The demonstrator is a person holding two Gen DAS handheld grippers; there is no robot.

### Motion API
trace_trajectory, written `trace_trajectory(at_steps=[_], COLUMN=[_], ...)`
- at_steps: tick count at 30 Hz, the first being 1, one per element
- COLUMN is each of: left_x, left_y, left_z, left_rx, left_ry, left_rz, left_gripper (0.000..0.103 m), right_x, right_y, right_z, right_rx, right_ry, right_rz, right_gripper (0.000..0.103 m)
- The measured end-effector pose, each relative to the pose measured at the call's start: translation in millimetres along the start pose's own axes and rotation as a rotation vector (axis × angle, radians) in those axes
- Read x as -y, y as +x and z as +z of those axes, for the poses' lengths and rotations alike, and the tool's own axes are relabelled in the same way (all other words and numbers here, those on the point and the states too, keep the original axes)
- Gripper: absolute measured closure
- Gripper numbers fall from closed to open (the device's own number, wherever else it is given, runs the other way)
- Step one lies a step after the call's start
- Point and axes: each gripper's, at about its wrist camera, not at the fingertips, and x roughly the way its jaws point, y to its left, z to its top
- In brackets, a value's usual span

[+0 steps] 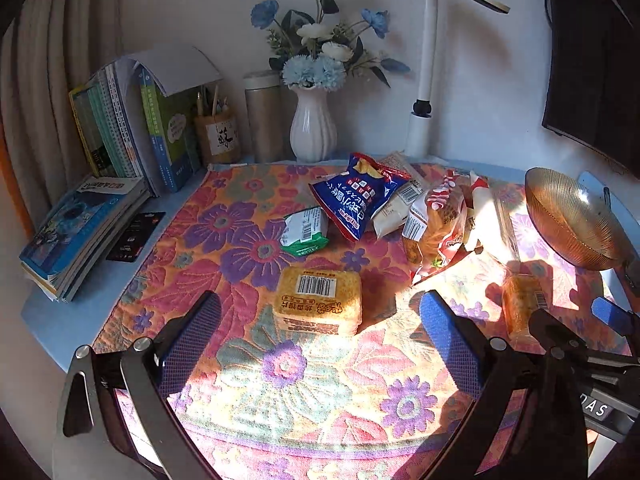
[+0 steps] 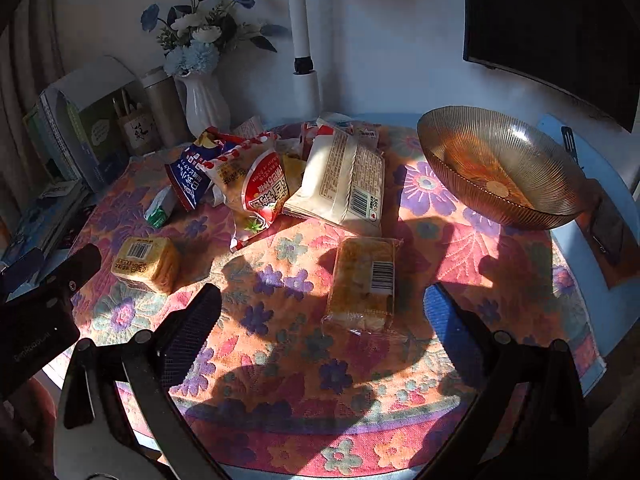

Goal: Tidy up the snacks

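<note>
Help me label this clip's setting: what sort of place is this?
Probably a study desk in a home, perhaps a bedroom. Books and a pen holder stand at the back by a desk lamp, with a monitor on the wall side and a curtain at the left.

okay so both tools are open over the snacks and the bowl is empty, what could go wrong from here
1. The amber glass bowl sits near the table's right edge; a careless drop might knock or chip it.
2. The right tool faces the clear-wrapped cake; a hard squeeze may crush it, as with the yellow biscuit pack before the left tool.
3. The blue chip bag leans on the pile; pulling it could topple neighbours.
</note>
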Motion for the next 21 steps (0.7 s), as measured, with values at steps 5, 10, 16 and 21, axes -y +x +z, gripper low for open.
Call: trace_trajectory(at_steps=[5,10,16,21], left_x=[1,-2,-10,-17], left_y=[-27,-43,-48,-43], left_z=[0,-1,0,0], left_rx=[0.056,0.081,0.099,0.084], left_ry=[-0.008,-0.006,-0.009,-0.027], left_rz=[-0.008,-0.009,-0.006,-0.014], left_gripper=[0.005,0.005,0.005,0.005], right_x=[0,4,14,23], right_y=[-15,-30,-38,-37], right_z=[-4,-13,-11,-10], right_rx=[0.001,0.028,0.054,0.055], right_ry=[-0.001,0.006,0.042,0.065], right_rz=[0.005,-0.002,0.014,0.023], right_gripper=[0.003,0.003,0.003,0.003])
